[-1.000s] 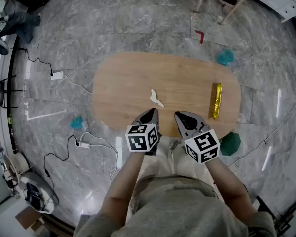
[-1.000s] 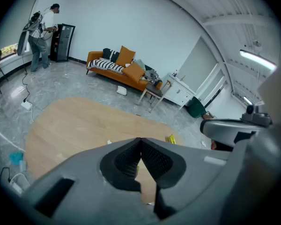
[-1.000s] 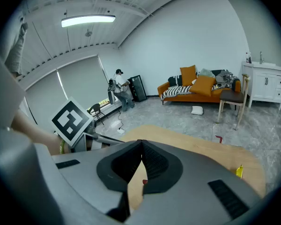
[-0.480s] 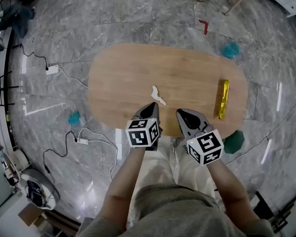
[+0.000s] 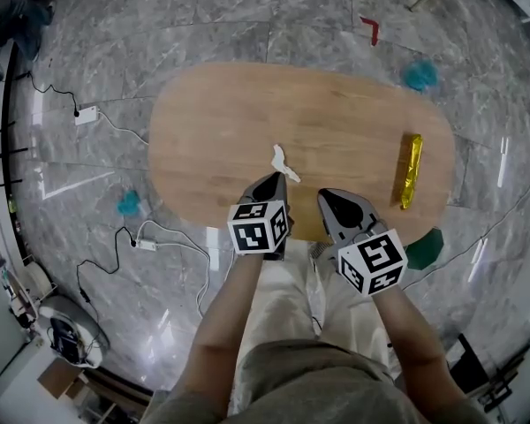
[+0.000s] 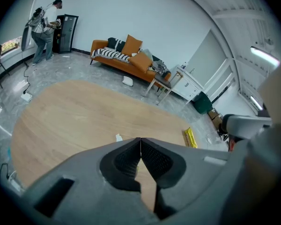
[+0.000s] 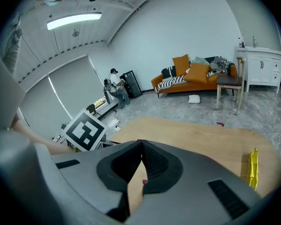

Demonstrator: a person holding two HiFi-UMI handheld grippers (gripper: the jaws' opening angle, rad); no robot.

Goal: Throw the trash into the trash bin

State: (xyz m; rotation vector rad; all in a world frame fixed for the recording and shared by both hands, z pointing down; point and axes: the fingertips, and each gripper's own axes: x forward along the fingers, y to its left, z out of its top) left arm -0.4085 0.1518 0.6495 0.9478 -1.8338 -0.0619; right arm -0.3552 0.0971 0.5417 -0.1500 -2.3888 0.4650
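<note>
On the oval wooden table lie a white paper scrap and a gold wrapper. My left gripper hangs over the near edge, shut and empty, its tip just short of the scrap. The right gripper is beside it, also shut with nothing held. In the left gripper view the jaws meet, with the scrap just left of them and the wrapper to the right. The right gripper view shows shut jaws and the wrapper at far right.
A dark green bin stands on the floor by the table's near right corner. Teal lumps and cables with power strips lie on the grey floor. An orange sofa and a person are across the room.
Both grippers have sunk toward the table's near edge. The left tip is now closer to the white scrap. Both stay shut.
</note>
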